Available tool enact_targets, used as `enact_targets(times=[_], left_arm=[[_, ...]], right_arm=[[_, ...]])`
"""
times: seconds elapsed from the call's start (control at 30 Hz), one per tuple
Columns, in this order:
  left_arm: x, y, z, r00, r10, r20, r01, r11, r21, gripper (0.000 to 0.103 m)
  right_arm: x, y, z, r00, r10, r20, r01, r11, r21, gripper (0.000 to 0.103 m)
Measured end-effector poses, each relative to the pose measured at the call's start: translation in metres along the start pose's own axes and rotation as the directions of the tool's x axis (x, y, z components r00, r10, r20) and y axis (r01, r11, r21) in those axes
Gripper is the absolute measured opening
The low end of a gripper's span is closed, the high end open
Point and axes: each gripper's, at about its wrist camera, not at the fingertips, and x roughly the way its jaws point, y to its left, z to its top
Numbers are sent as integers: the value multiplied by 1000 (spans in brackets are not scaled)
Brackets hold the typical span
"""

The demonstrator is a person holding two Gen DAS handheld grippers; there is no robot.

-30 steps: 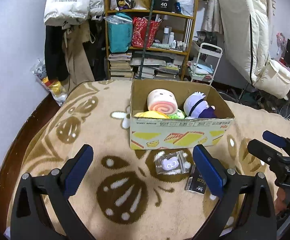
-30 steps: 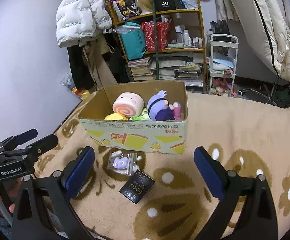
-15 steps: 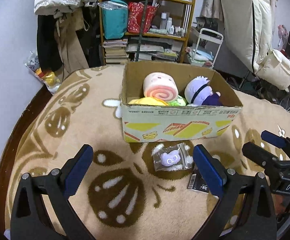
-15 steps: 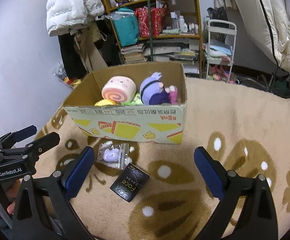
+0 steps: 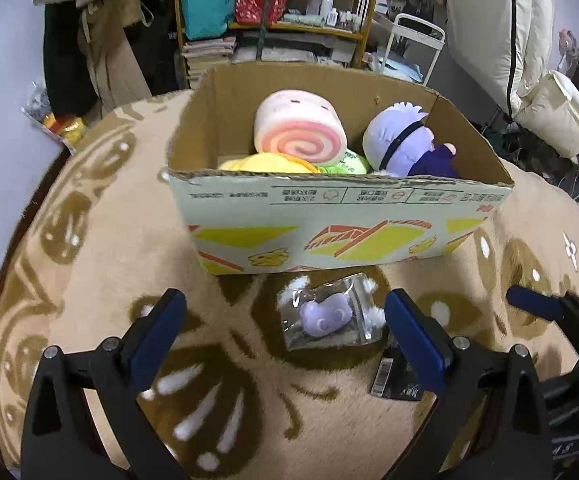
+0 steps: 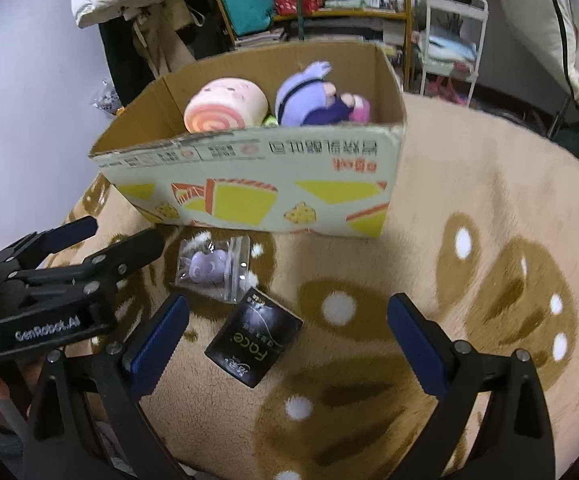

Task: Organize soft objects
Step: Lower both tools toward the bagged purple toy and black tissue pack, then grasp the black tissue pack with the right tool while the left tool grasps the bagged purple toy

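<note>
A cardboard box (image 5: 341, 220) (image 6: 257, 176) stands on the rug and holds a pink swirl-roll plush (image 5: 301, 128) (image 6: 225, 108), a purple-haired doll plush (image 5: 405, 144) (image 6: 313, 100) and a yellow plush (image 5: 265, 164). A small purple plush in a clear bag (image 5: 325, 316) (image 6: 209, 268) lies in front of the box. A black packet (image 5: 397, 376) (image 6: 253, 340) lies beside it. My left gripper (image 5: 289, 340) is open, just short of the bagged plush. My right gripper (image 6: 289, 340) is open over the black packet.
The beige rug (image 6: 489, 280) with brown patterns covers the floor. Behind the box stand a cluttered shelf (image 5: 281, 8), hanging coats (image 5: 89, 40), a white cart (image 5: 413, 44) and a folded cream mattress (image 5: 501, 32).
Both grippers have moved forward and down toward the box and the items in front of it. Both stay open. Nothing has been picked up.
</note>
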Motion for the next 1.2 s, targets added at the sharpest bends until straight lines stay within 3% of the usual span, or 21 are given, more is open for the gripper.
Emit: enact_targets(times=[0.33, 0.67, 0.97, 1.2], left_arm=[[30, -2, 4, 994, -81, -67, 78, 996, -38, 98], [56, -9, 0, 983, -126, -137, 120, 991, -53, 98], [77, -16, -2, 973, -128, -192, 120, 991, -52, 98], [93, -32, -2, 975, -55, -215, 60, 998, 14, 98]], right_arm=[[24, -6, -3, 995, -1, -97, 4, 1000, 28, 103], [51, 17, -11, 981, 14, -196, -24, 999, -49, 103], [68, 26, -15, 967, 0, -256, -17, 998, -66, 98], [65, 16, -5, 973, -2, -231, -12, 998, -63, 98]])
